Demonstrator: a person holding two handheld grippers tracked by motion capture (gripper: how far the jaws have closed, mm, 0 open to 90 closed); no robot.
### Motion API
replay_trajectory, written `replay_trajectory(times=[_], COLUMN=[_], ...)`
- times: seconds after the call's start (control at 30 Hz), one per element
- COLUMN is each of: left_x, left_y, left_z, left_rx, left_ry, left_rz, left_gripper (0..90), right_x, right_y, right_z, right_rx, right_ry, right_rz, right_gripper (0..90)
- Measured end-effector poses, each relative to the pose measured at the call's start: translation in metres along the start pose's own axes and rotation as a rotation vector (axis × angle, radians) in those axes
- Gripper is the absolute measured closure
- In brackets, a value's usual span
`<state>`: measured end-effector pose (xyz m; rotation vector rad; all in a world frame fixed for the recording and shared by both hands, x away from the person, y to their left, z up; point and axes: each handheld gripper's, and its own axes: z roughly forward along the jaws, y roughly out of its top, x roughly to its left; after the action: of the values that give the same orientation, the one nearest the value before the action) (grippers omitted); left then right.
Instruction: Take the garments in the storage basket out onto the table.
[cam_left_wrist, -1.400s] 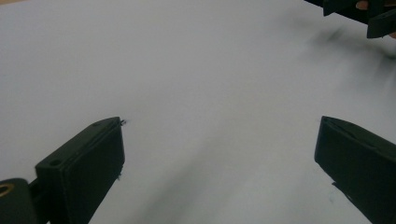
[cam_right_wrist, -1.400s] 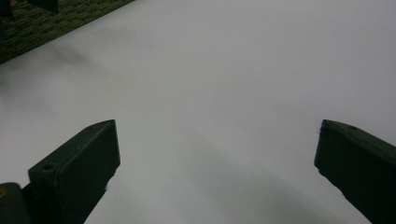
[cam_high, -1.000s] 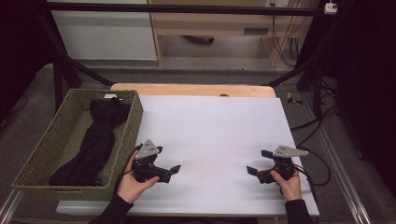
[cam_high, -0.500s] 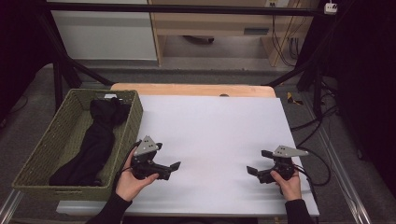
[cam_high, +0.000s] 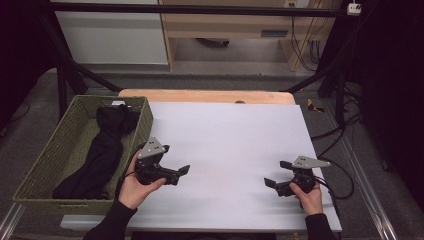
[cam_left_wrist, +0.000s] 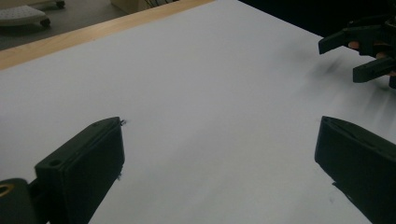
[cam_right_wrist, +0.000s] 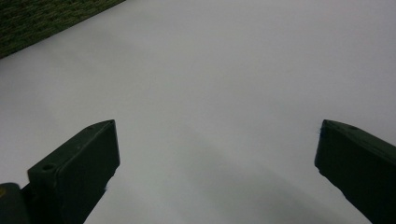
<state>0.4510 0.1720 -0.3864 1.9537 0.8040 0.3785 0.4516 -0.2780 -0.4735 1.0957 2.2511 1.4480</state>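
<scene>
High view: both claws open above the white worktop

We hold the left claw (cam_high: 181, 171) just beside the green basket (cam_high: 37, 172), jaws wide apart. The right claw (cam_high: 274, 176) gapes too, empty. A black cloth (cam_high: 102, 152) lies inside the basket.

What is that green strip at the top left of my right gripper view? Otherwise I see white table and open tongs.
Observer: It is the wall of a green woven basket at the table's left side.
Operator: Anything in it?
Observer: A black garment lies along its length.
Operator: And the other hand?
Observer: The left tongs are open, beside the basket, over the white table, holding nothing.
</scene>
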Motion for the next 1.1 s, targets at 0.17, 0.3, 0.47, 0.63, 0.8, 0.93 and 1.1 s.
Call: replay_trajectory(times=[0.17,0.3,0.47,0.63,0.8,0.93,1.1], left_x=[0.003,0.006,0.011,0.015,0.021,0.027,0.036], left_y=[0.009,0.015,0.022,0.026,0.030,0.031,0.032], left_z=[-0.007,-0.014,-0.023,-0.031,-0.041,-0.047,-0.058], left_rx=[-0.003,-0.010,-0.012,-0.022,-0.021,-0.017,-0.022], left_ry=[0.010,0.018,0.035,0.046,0.067,0.085,0.105], left_rz=[0.007,0.009,0.009,0.008,0.008,0.008,-0.001], left_gripper=[0.9,0.9,0.9,0.9,0.9,0.9,0.9], right_x=[0.000,0.000,0.000,0.000,0.000,0.000,0.000], right_y=[0.000,0.000,0.000,0.000,0.000,0.000,0.000], right_z=[0.000,0.000,0.000,0.000,0.000,0.000,0.001], right_rx=[0.001,-0.001,0.002,0.000,0.003,0.003,0.005], right_ry=[0.000,0.001,0.001,0.001,0.002,0.002,0.003], right_rz=[0.000,0.001,0.001,0.000,0.000,0.001,0.001], right_gripper=[0.6,0.6,0.6,0.6,0.6,0.6,0.6])
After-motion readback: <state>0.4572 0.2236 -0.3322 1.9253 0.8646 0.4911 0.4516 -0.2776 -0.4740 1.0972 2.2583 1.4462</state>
